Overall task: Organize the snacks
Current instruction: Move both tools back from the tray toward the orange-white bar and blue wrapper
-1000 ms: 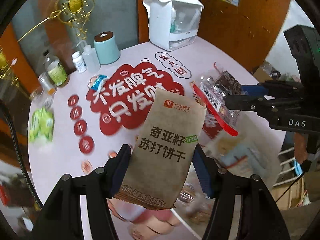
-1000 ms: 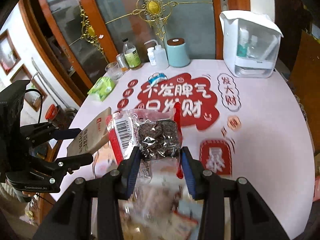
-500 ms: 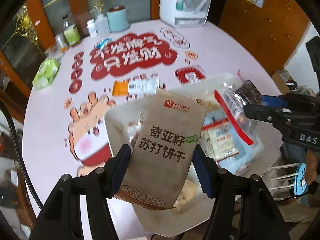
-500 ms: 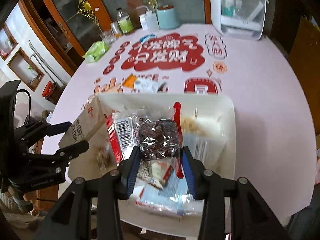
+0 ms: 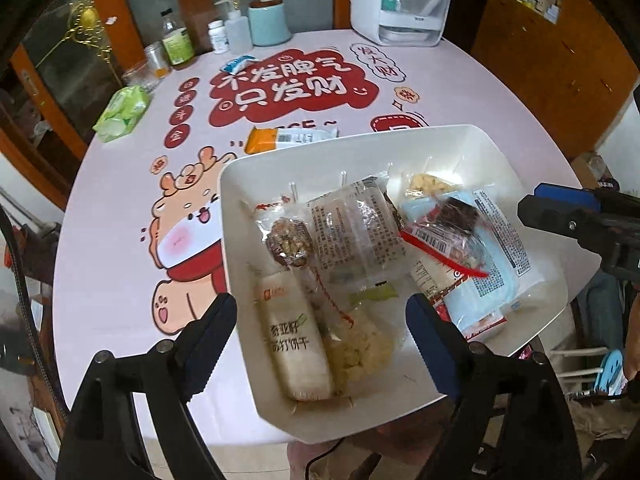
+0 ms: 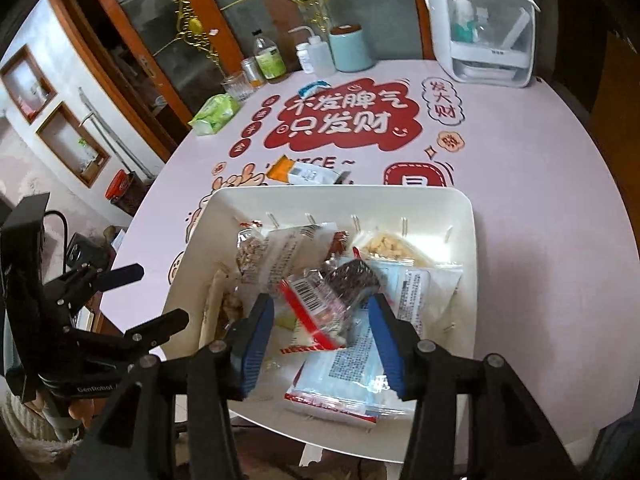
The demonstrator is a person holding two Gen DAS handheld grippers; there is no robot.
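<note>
1. The white bin [image 5: 460, 140] sits at the near edge of the round table [image 5: 120, 272], and most of the snacks already lie inside it
2. The left gripper [image 5: 320, 320] hangs over the bin's near left corner; its jaws have just been opening and now stand wide, with nothing pressed between them. The kraft cracker packet [image 5: 294, 344] lies flat in the bin below, along its left wall, so that drop looks done
3. The right gripper [image 6: 320, 312] hovers over the bin's middle. Its jaws have just been opening too, and the clear packet with the red strip [image 6: 320, 304] sits between the blue pads [image 6: 256, 336], resting on the blue packet [image 6: 360, 364] beneath; the pads look just clear of it, so it seems released
4. Left to do, by my reading: the orange-ended packet [image 5: 290, 140] lies on the table just beyond the bin's far edge, and a small blue-and-white wrapper [image 5: 237, 64] lies further toward the far edge
</note>
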